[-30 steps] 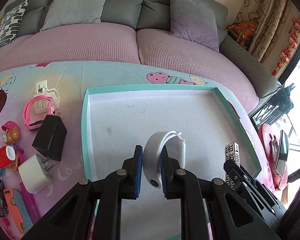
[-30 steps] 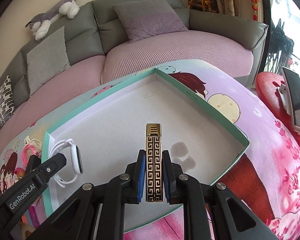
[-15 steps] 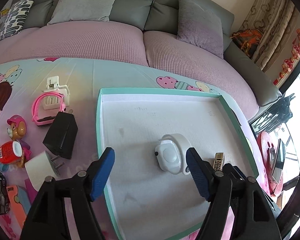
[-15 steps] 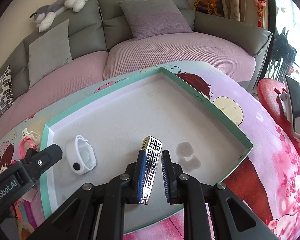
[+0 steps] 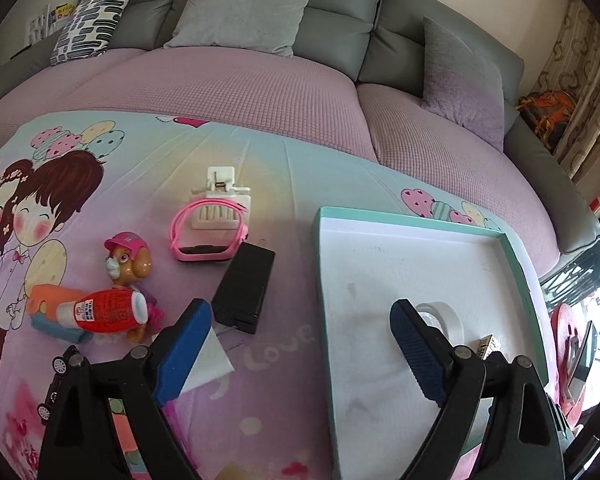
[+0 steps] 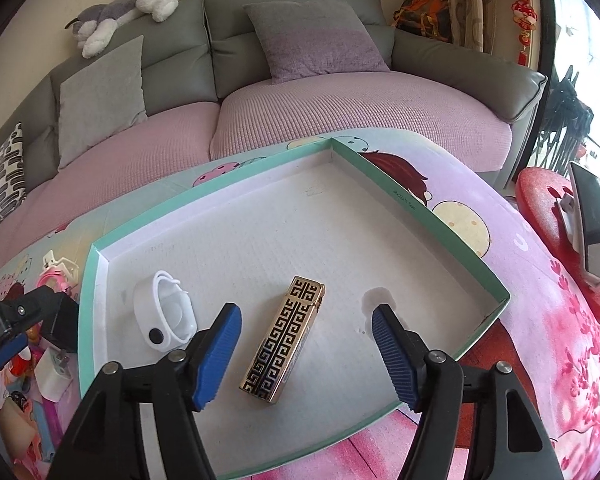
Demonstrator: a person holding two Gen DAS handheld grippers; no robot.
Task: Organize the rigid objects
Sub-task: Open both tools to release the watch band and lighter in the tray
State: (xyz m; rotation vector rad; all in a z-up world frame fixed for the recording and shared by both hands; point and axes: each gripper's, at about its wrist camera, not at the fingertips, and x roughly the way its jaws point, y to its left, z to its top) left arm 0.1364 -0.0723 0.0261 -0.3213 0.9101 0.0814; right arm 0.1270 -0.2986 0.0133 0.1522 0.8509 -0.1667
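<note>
A teal-rimmed white tray (image 6: 440,216) (image 5: 318,264) lies on the cartoon-print table. In it lie a white watch (image 6: 164,314) at the left and a gold-and-black patterned lighter (image 6: 284,338) in the middle. My right gripper (image 6: 306,354) is open and empty, hovering over the lighter. My left gripper (image 5: 300,350) is open and empty, straddling the tray's left rim; the white watch (image 5: 440,316) shows partly behind its right finger. Left of the tray lie a black charger (image 5: 244,286), a white charger (image 5: 210,362), a pink watch (image 5: 206,236) and a white clip (image 5: 220,190).
A puppy figure (image 5: 128,260), a red-and-white bottle (image 5: 106,310), an orange piece (image 5: 46,300) and a black toy car (image 5: 56,384) crowd the table's left side. A sofa (image 6: 340,120) runs behind the table. A red stool with a phone (image 6: 588,228) stands at the right.
Both grippers opened: the left let go of the white watch, the right let go of the lighter, and both now lie in the tray. My left gripper moved left toward the tray's rim.
</note>
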